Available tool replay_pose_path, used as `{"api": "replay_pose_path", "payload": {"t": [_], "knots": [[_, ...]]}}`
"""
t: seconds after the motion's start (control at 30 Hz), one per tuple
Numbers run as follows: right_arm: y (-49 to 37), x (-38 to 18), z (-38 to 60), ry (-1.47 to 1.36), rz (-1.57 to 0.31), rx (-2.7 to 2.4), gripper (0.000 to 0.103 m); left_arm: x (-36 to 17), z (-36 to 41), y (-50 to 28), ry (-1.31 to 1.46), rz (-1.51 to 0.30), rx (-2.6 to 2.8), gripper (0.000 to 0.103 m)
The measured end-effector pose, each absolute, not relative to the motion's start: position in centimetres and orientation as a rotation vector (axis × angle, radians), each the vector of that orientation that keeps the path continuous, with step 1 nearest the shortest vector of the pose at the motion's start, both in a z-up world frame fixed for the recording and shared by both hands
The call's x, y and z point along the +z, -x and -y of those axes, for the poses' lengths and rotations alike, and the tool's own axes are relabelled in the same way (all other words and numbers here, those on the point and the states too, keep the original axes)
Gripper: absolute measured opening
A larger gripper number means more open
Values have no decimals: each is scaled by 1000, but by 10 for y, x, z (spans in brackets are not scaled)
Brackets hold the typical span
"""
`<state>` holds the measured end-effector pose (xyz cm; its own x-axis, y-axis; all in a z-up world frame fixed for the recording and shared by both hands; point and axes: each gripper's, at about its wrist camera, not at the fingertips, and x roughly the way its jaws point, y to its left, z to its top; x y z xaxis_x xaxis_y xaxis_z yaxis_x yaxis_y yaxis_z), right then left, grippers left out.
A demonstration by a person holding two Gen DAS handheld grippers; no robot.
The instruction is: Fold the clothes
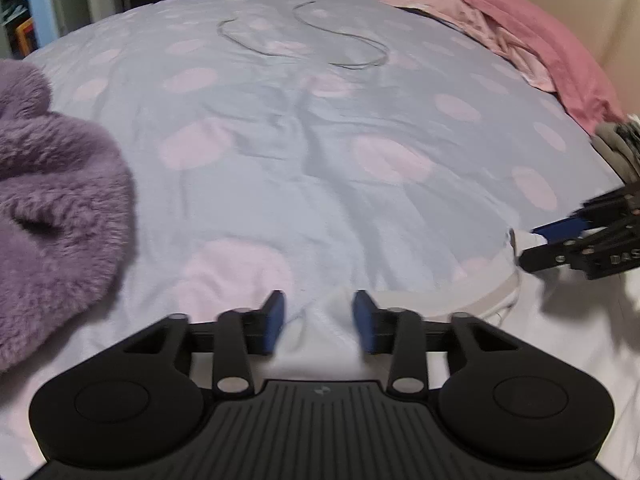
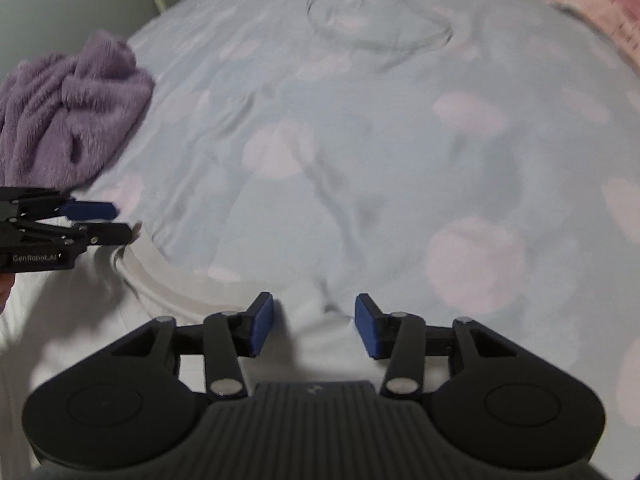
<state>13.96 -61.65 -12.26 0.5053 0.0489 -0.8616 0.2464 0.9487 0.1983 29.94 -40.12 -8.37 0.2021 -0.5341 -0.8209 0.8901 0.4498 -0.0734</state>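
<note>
A white garment [image 1: 560, 320] lies flat at the near edge of the bed, its ribbed neckband [image 2: 168, 268] curving across it. My left gripper [image 1: 319, 320] points down at it, blue pads apart, with a low ridge of white cloth in the gap and neither pad pressing on it. It also shows side-on at the neckband's left end as the left gripper [image 2: 124, 222]. My right gripper [image 2: 314, 322] stands the same way, jaws apart over a small fold of the garment. From the left wrist view the right gripper [image 1: 528, 240] has white cloth between its fingers.
The bed has a pale blue sheet [image 1: 320, 140] with pink dots. A fluffy purple garment [image 1: 52, 200] is heaped at the left. Pink clothes [image 1: 520, 40] lie along the beige headboard [image 1: 580, 8] at the far right. A thin cord [image 1: 340, 40] loops on the far sheet.
</note>
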Motion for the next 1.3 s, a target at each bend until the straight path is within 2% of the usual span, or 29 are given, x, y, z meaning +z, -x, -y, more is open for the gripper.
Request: {"api": "replay_pose_path", "payload": {"t": [0.03,0.07,0.1,0.13,0.3,0.4,0.43,0.47,0.5,0.53,0.63,0.7,0.8,0.93,1.1,1.3], "knots": [[-140,-125,615,-301,-1043,-112,34,-84,401,-296,-477,-883,-1055,22],[-138,-125,614,-279,-1039,-106,22,-84,400,-293,-481,-863,-1063,17],[-136,-122,614,-266,-1020,-104,14,-84,399,-290,-484,-842,-1071,11],[-133,-118,615,-258,-993,-105,11,-80,398,-289,-469,-817,-1071,10],[-123,-98,616,-214,-863,-112,10,-60,395,-289,-386,-688,-1016,10],[-132,-96,608,-160,-832,-154,10,-68,408,-285,-450,-682,-945,12],[-135,-98,606,-141,-838,-168,10,-72,413,-283,-482,-691,-928,17],[-138,-100,603,-119,-849,-185,15,-76,416,-284,-507,-716,-908,18],[-141,-102,601,-96,-858,-209,33,-78,417,-286,-504,-734,-887,22],[-142,-102,601,-74,-862,-238,40,-78,415,-289,-482,-744,-872,30],[-135,-96,606,-75,-855,-262,41,-70,401,-293,-440,-731,-848,47],[-125,-89,611,-86,-859,-271,42,-62,388,-291,-432,-713,-849,51],[-105,-75,615,-96,-873,-279,45,-44,361,-283,-414,-699,-868,55],[-63,-61,617,-105,-922,-289,45,-24,324,-267,-441,-678,-848,55],[10,-50,616,-86,-984,-340,45,2,267,-258,-457,-673,-772,55],[109,-43,613,-203,-1023,-424,49,16,195,-242,-432,-739,-686,55]]}}
